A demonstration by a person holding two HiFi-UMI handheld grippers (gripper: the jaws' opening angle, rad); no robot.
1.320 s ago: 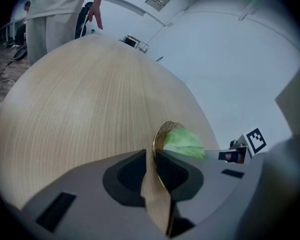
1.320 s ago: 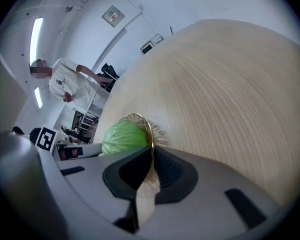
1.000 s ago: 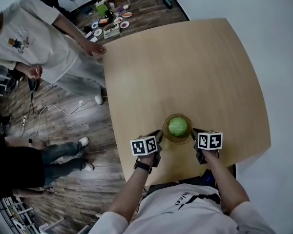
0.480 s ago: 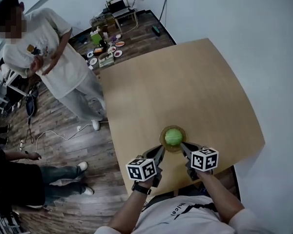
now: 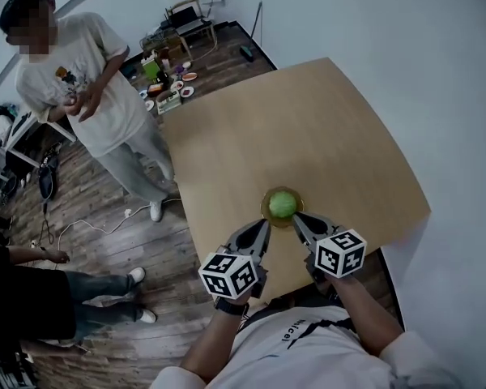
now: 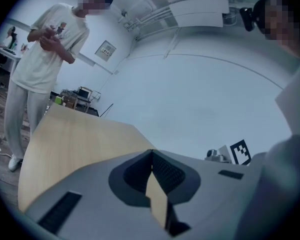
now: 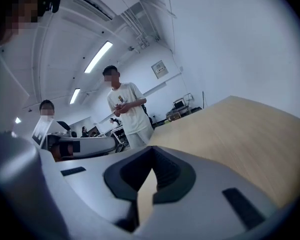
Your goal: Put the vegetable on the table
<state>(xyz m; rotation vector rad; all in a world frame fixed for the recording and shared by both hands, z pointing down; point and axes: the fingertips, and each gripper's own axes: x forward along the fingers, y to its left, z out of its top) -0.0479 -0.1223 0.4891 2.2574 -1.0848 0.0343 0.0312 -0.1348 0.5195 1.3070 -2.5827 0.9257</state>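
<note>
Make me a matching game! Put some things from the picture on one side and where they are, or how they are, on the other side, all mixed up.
Things:
1. round green vegetable
2. light wooden table
3. left gripper
4. standing person in a pale T-shirt

Places or states:
A. jaws shut, nothing between them
B. on the dark plank floor, beside the table
C. inside the brownish round dish
D. underneath the dish

Pairs: 1-C, 2-D, 3-A, 4-B.
</note>
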